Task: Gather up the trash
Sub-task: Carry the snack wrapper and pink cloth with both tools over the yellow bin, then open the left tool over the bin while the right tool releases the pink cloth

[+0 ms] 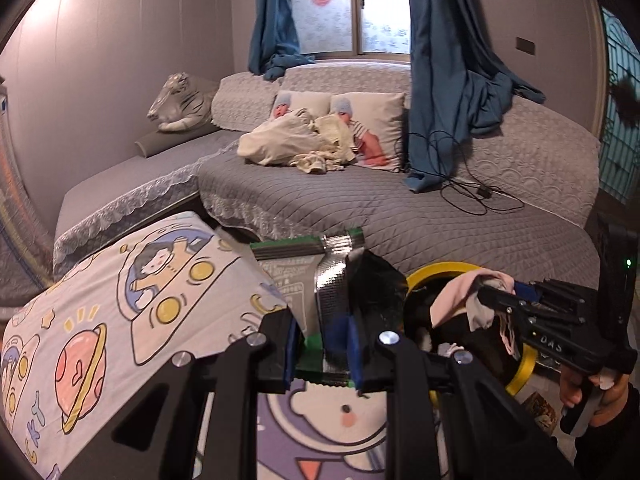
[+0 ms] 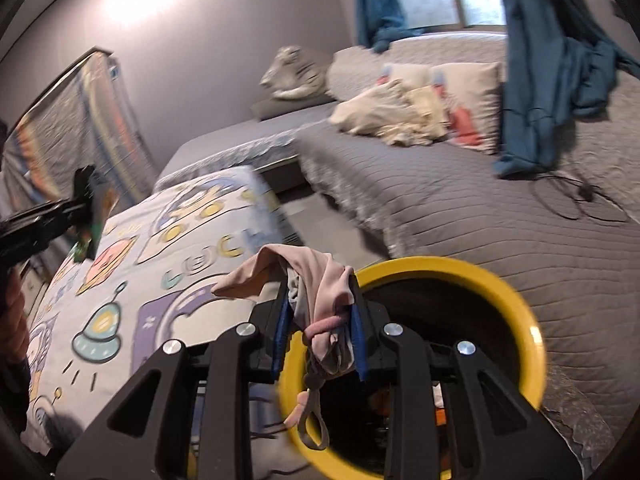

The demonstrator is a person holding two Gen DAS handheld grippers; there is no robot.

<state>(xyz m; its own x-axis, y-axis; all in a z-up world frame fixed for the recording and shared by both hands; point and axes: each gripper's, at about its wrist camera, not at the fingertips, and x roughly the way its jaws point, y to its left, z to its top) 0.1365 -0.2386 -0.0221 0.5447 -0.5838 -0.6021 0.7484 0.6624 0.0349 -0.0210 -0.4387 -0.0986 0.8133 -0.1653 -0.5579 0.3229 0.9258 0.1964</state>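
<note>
My left gripper (image 1: 322,344) is shut on a green and silver foil snack wrapper (image 1: 308,280), held above the cartoon-print blanket (image 1: 120,300). It also shows at the left of the right wrist view (image 2: 86,216). My right gripper (image 2: 318,336) is shut on a crumpled pink face mask (image 2: 320,288) whose ear loops hang down over the yellow-rimmed trash bin (image 2: 516,312). In the left wrist view the right gripper (image 1: 500,296) holds the mask (image 1: 460,296) over the bin (image 1: 436,270), right of my left gripper.
A grey quilted sofa bed (image 1: 400,208) stands behind, with pillows, a pile of cream cloth (image 1: 296,140), a plush tiger (image 1: 180,104), blue curtains (image 1: 444,80) and a black cable (image 1: 472,188). A folded colourful mat (image 2: 68,128) leans on the left wall.
</note>
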